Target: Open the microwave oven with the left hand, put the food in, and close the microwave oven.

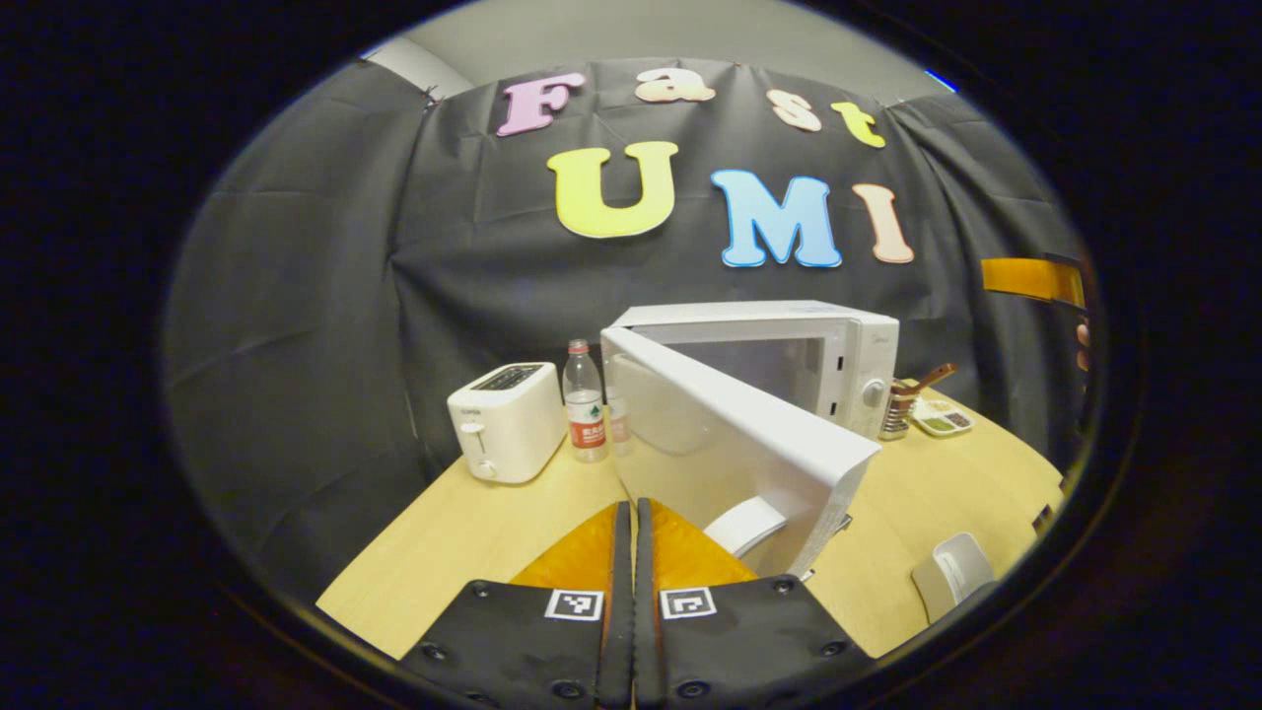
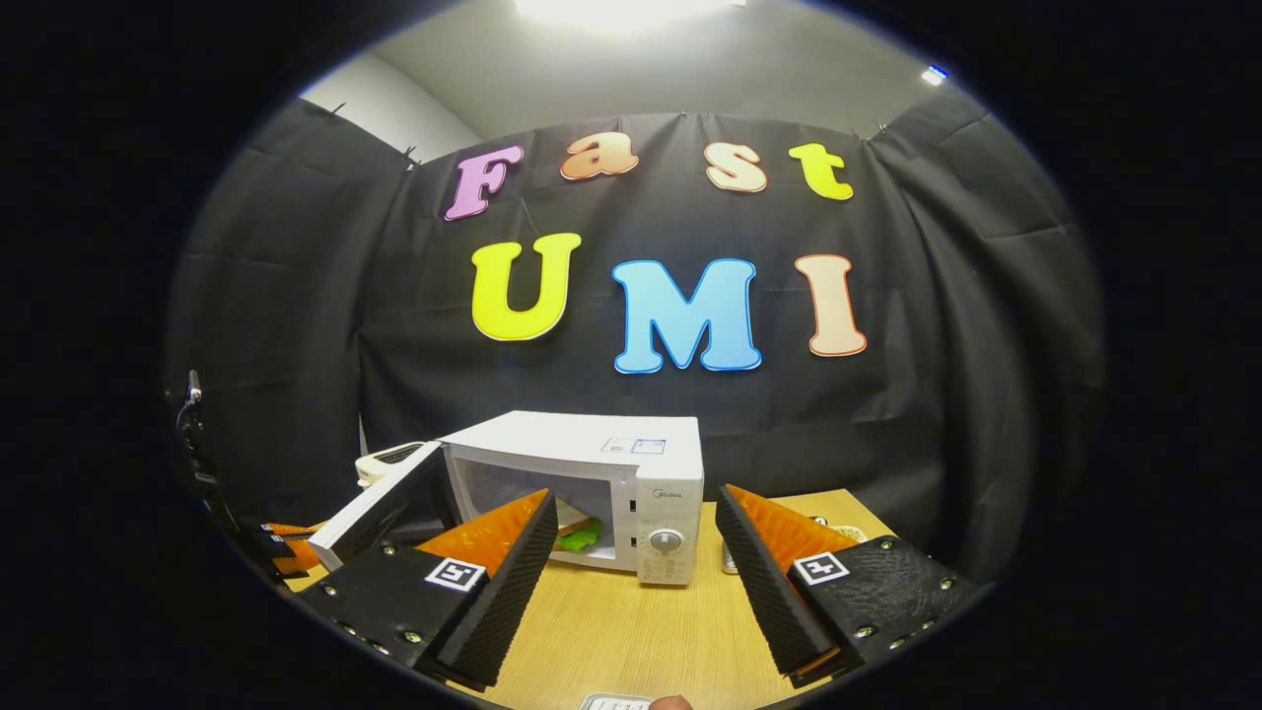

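On the pale wooden table (image 1: 463, 532), toward its back edge by the booth wall, a white two-slot toaster (image 1: 508, 421) stands at the left in the left gripper view. Just right of it is a clear plastic water bottle with a red cap and red label (image 1: 586, 402). Next comes the white box-shaped microwave oven (image 1: 789, 355), set near the middle of the back edge. Its white door (image 1: 735, 429) is swung wide open on the left hinge and juts out toward the table's front edge, with its inner face showing. The control panel with a round dial sits on the oven's right side. Right of the oven are a metal holder with a brown-handled utensil (image 1: 912, 394) and a small tray of compartments (image 1: 944, 417).

The left gripper (image 1: 631, 537) hangs over the front of the table just before the door's free edge, its two fingers pressed flat together with nothing between them.

In the right gripper view, the oven (image 2: 631, 473) faces forward with the door (image 2: 380, 513) open at its left. Inside the cavity lies the food, a sandwich with green lettuce at its edge (image 2: 580, 532), partly hidden behind a finger. The right gripper (image 2: 631, 547) is spread wide in front of the oven and holds nothing.
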`<control>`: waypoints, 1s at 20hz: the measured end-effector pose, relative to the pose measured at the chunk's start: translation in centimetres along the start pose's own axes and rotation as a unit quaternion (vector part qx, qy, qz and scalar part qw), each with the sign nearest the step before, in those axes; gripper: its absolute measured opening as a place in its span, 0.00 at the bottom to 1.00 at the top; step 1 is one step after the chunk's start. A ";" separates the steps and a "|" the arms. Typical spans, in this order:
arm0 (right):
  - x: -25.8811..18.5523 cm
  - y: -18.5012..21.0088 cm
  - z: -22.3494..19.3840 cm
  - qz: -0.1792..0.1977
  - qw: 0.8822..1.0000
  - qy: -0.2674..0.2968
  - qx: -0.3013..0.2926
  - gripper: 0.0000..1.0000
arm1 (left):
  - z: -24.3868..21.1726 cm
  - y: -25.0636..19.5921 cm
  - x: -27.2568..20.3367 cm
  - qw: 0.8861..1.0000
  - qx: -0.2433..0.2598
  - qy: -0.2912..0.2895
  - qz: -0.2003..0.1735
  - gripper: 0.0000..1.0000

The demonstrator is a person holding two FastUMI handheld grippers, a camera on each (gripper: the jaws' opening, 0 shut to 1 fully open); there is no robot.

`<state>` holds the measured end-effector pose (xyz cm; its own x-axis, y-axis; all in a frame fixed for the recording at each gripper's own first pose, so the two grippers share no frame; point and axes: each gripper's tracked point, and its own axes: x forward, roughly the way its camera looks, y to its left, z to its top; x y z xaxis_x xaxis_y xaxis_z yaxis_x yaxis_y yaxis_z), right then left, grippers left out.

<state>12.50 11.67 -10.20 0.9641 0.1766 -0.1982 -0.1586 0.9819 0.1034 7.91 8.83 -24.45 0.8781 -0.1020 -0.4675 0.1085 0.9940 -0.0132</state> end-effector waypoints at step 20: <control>-2.0 -8.0 -1.2 -0.127 0.992 0.020 0.003 0.98 | 4.6 -12.5 8.2 0.986 0.017 -0.013 -0.165 0.07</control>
<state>11.63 3.59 -11.80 0.9638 -0.0736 -0.2563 0.0893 0.9947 0.0504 15.90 -4.61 -24.05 0.8038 -0.4209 -0.4205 0.4055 0.9047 -0.1304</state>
